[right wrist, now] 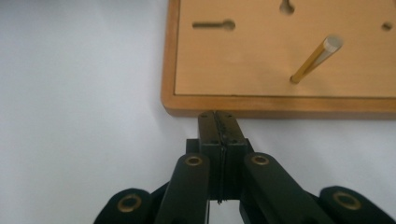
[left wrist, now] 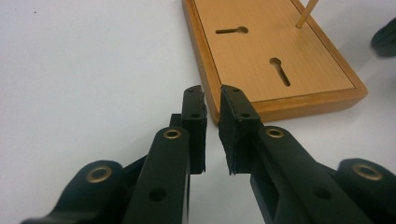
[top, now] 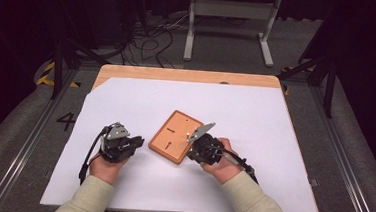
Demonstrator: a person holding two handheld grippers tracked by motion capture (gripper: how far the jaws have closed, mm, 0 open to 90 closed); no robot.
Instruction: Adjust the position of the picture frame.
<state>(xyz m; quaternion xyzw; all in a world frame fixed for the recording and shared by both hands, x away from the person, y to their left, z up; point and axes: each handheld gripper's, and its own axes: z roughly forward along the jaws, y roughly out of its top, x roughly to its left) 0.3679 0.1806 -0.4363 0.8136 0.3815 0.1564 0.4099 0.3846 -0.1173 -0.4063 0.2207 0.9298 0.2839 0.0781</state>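
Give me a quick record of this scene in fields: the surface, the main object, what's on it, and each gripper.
surface: white sheet over a wooden table
main object: flat rectangular wooden board with raised rim, lying flat
board features: two keyhole slots; one thin brass-coloured peg standing in a hole
left gripper: fingers slightly apart, nothing between them, at the board's rim
right gripper: fingers pressed together, empty, tips by the board's edge

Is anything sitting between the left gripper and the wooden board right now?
Nothing visible. In the left gripper view, the left gripper, its jaws slightly apart with nothing between them, points at the near corner of the wooden board, with bare white table cover between. The brass peg stands at the board's far side.
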